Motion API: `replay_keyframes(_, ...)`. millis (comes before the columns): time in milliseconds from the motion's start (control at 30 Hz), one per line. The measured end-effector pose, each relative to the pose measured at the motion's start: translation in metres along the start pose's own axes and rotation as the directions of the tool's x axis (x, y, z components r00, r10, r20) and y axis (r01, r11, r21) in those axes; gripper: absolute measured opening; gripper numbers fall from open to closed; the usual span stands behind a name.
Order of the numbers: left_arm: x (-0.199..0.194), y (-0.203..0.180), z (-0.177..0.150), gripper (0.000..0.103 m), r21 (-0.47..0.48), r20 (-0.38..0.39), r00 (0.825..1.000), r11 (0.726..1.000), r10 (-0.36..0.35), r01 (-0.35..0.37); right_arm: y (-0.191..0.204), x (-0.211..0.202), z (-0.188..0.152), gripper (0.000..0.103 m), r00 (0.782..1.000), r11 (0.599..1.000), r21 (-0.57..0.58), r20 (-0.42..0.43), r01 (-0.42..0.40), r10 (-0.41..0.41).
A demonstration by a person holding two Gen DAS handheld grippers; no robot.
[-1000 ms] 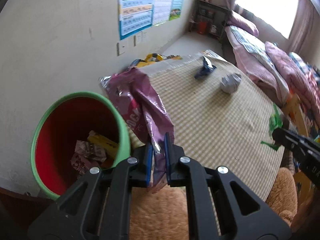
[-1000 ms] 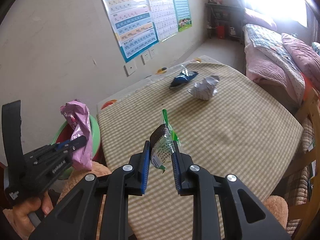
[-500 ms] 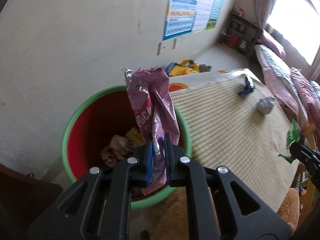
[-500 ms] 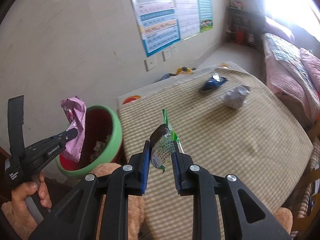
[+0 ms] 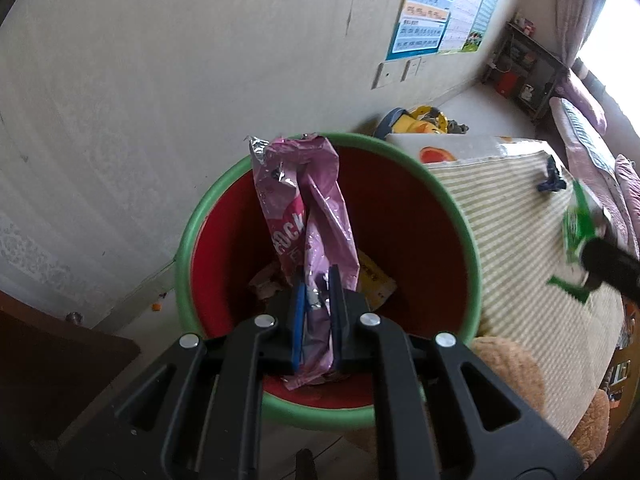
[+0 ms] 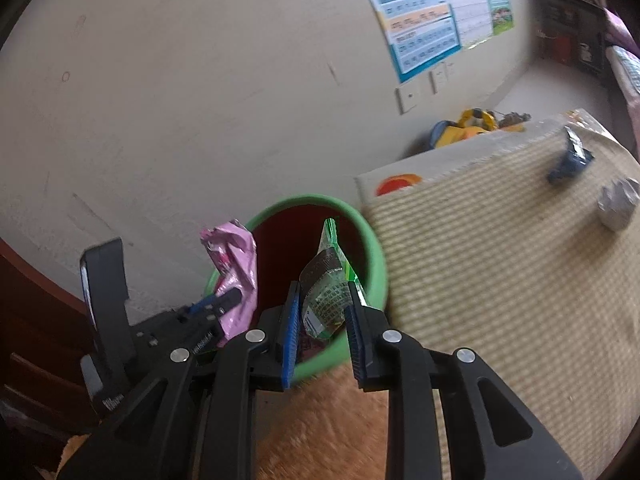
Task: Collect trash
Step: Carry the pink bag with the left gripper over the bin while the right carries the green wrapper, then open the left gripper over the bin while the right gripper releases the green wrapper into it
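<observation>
My left gripper (image 5: 316,300) is shut on a crumpled pink snack wrapper (image 5: 308,208), which hangs over the mouth of the green-rimmed red bin (image 5: 188,248). Several wrappers, one of them yellow (image 5: 374,280), lie in the bin's bottom. In the right wrist view my right gripper (image 6: 323,300) is shut on a green and clear wrapper (image 6: 326,284), just above the near rim of the bin (image 6: 374,248). The left gripper (image 6: 224,300) with the pink wrapper (image 6: 234,256) shows to its left. A blue wrapper (image 6: 570,162) and a crumpled silver ball (image 6: 618,204) lie on the checked table (image 6: 500,280).
The bin stands against a pale wall, beside the table's left edge. A brown plush thing (image 6: 320,420) lies below the grippers. Dark wooden furniture (image 5: 48,360) is at the left. A yellow toy (image 6: 468,124) sits on the floor behind the table.
Both grippers have swung left from over the table to the bin. The pink wrapper now hangs over the bin's mouth, and the green wrapper has reached its near rim.
</observation>
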State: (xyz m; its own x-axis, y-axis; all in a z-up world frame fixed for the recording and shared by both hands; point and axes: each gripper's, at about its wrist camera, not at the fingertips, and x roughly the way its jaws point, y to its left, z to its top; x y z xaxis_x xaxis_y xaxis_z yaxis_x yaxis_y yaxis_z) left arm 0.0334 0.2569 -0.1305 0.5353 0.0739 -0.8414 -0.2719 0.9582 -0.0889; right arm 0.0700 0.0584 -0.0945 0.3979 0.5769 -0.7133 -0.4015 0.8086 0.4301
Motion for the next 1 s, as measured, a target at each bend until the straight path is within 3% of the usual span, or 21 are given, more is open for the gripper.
replay_keyframes(433, 0.015, 0.014, -0.006, 0.010, -0.021, -0.034, 0.999, 0.999, -0.027, 0.026, 0.017, 0.028, 0.010, 0.022, 0.999, 0.999, -0.051, -0.039, -0.006, 0.004)
replay_keyframes(867, 0.017, 0.017, -0.005, 0.011, -0.021, -0.039, 0.999, 0.999, -0.030, 0.029, 0.017, 0.031, 0.007, 0.022, 0.999, 0.999, -0.053, -0.045, 0.007, -0.010)
replay_keyframes(933, 0.018, 0.017, -0.005, 0.012, -0.018, -0.042, 0.999, 0.999, -0.032, 0.031, 0.016, 0.032, 0.007, 0.031, 0.999, 0.999, -0.049, -0.049, 0.007, -0.009)
replay_keyframes(1000, 0.018, 0.017, -0.005, 0.016, -0.017, -0.044, 0.998, 0.999, -0.034, 0.033, 0.016, 0.034, 0.008, 0.034, 0.998, 0.999, -0.044, -0.056, 0.002, -0.004)
